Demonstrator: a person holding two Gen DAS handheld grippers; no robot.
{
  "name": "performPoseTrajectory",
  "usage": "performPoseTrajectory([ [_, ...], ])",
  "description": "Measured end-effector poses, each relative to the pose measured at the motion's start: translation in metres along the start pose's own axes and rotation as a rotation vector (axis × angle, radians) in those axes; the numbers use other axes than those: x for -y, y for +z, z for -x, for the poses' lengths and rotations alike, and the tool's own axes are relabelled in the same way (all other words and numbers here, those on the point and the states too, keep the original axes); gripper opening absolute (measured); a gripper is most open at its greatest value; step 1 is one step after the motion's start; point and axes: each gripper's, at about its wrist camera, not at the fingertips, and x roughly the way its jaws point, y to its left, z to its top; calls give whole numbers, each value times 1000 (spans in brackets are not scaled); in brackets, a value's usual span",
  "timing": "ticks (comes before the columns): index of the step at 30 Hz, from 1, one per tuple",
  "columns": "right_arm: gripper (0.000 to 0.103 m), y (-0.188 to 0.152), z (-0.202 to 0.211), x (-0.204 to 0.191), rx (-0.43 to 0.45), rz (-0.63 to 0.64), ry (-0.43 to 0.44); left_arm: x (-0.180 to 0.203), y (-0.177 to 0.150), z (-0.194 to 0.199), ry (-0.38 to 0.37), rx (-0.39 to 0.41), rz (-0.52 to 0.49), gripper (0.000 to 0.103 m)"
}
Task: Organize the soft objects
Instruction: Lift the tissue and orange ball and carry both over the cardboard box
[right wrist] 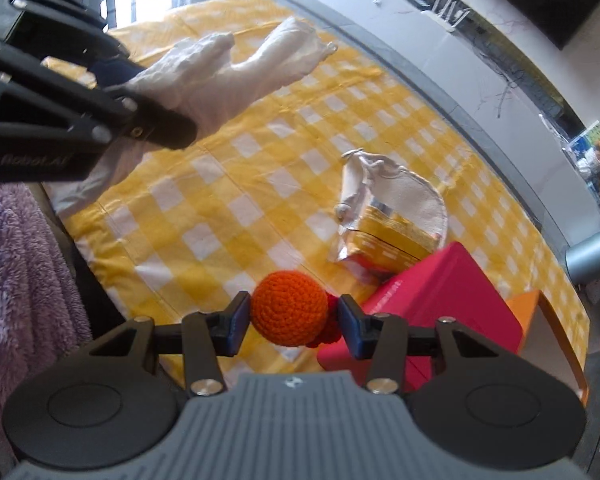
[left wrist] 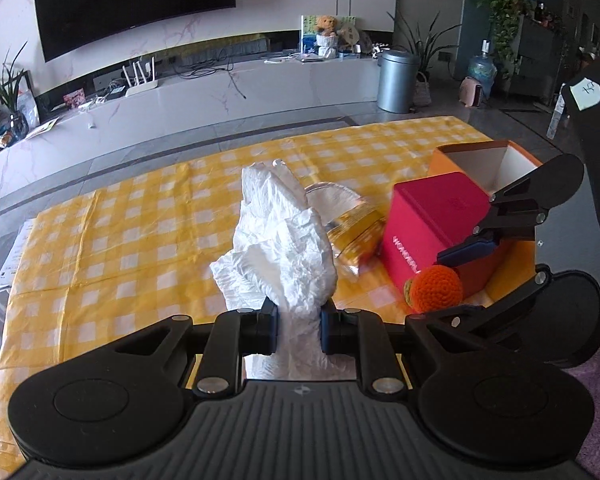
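Observation:
My left gripper [left wrist: 299, 330] is shut on a crumpled white plastic bag [left wrist: 280, 240], held up above the yellow checked cloth; the bag also shows in the right wrist view [right wrist: 228, 76]. My right gripper [right wrist: 293, 322] is shut on an orange crocheted ball [right wrist: 289, 307] with a red knitted part behind it, and it also shows in the left wrist view [left wrist: 436, 286], right beside a pink box [left wrist: 432, 220]. An open orange box [left wrist: 484, 160] stands behind the pink one. A yellow foil snack packet [right wrist: 392, 236] lies on the cloth.
The yellow checked cloth [left wrist: 120, 232] covers a glass table. A white cloth pouch [right wrist: 384, 180] lies under the snack packet. A purple fluffy fabric [right wrist: 16, 280] lies at the near edge. A TV bench, a grey bin [left wrist: 396, 80] and plants stand beyond.

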Motion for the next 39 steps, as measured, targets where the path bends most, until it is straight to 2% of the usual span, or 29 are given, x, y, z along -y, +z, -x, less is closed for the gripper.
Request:
performPoseTrajectory([
  [4,47,-20,31,18,46,-65,-33,29,14,14,-29,39,-42,21],
  [11,47,-64,78,56,102,-165,-127,86,49,21,-155,83,-104,21],
  [21,47,-136,115,119,120,-320,-247,172,95,-16,-297,93,-210,21],
  [26,47,-166,112,151,107,-388,-280,206,109,-47,-344,67,-241,21],
  [30,47,-184,100,176,95,-455,-273,227,115,-74,-357,40,-274,21],
  [39,47,-199,60,219,79,-518,-251,253,126,-146,-371,-57,-277,21],
])
